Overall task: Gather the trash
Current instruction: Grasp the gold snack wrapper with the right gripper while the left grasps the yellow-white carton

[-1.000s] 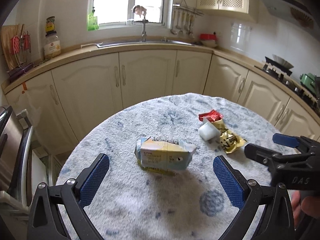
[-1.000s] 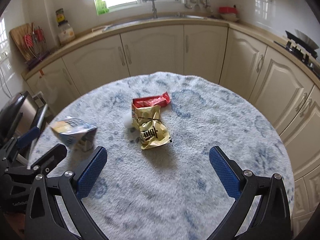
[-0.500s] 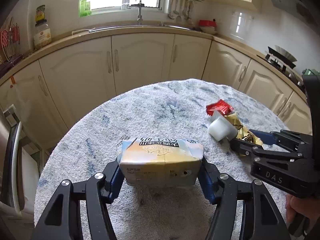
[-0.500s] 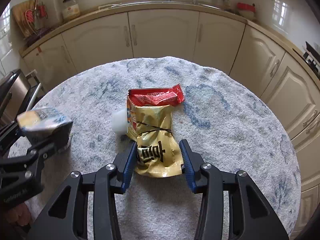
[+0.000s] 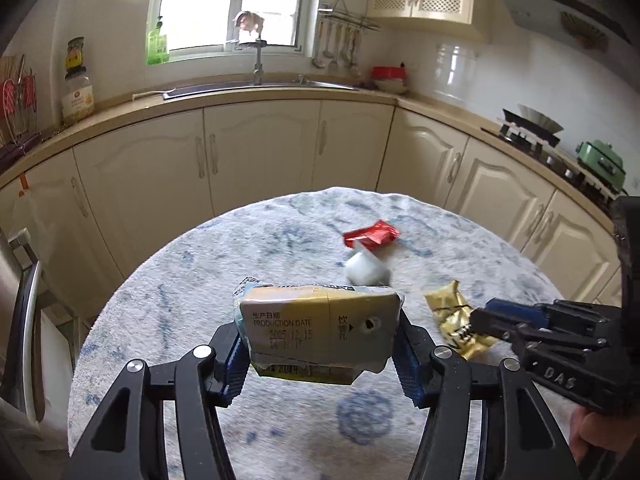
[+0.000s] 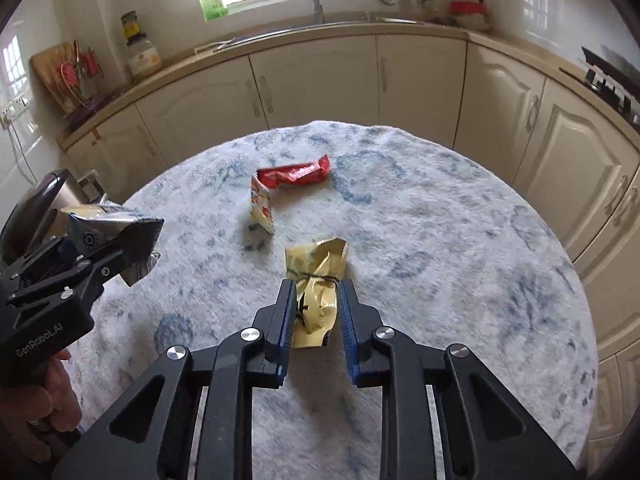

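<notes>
Both jaws have just closed: left gripper (image 5: 320, 344) pinches the carton (image 5: 320, 330), right gripper (image 6: 316, 312) the gold wrapper (image 6: 316, 280) (both lifted off the counter (image 6: 440, 240), two pieces remain)

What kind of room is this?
Most likely a home kitchen: a sink with a tap sits under the window, cream cabinets run along the counter, and a gas hob stands at the right.

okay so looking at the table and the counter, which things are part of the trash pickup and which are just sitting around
Trash: milk carton in left tool; gold wrapper in right tool; red wrapper; small white cup.

Lying about: jar, red bowl, green pot.
</notes>
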### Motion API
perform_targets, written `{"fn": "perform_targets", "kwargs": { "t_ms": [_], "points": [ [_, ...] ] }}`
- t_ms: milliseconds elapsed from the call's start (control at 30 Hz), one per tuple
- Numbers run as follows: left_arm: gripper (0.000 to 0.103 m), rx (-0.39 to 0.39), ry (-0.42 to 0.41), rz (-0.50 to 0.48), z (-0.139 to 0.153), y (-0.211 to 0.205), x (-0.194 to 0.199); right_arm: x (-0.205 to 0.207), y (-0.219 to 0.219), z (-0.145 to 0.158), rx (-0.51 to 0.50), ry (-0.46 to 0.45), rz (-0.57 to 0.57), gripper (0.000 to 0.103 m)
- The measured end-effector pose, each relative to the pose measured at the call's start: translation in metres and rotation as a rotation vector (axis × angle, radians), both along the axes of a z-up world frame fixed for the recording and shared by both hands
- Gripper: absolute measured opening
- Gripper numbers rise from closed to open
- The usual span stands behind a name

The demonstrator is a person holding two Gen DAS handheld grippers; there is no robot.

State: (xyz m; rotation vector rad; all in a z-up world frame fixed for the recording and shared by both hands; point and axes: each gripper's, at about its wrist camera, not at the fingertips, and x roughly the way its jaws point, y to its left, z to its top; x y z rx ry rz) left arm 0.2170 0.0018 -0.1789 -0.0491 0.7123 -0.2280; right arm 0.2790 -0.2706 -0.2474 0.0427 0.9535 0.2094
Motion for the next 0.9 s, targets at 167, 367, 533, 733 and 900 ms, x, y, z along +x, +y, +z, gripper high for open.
{"fn": "perform_targets", "kwargs": {
  "t_ms": [167, 367, 533, 733, 900],
  "points": [
    [0.057, 0.006, 0.021, 0.000, -0.008, -0.010, -0.006, -0.006, -0.006, -0.005, 0.015, 0.027, -0.003, 0.049],
    [0.056, -0.004, 0.008, 0.005, -0.002, -0.016, -0.026, 0.014, -0.004, -0.011, 0.063, 0.049, -0.025, 0.064],
    [0.056, -0.009, 0.007, 0.012, -0.001, -0.017, -0.052, 0.025, 0.025, -0.024, -0.101, 0.036, 0.005, 0.037],
    [0.056, -0.011, -0.006, 0.009, 0.005, -0.018, -0.064, 0.007, 0.008, -0.017, 0.005, 0.018, -0.001, 0.036],
    [0.056, -0.019, -0.035, -0.014, 0.018, -0.032, -0.081, -0.029, -0.011, 0.015, 0.053, -0.062, -0.037, 0.036]
  ]
}}
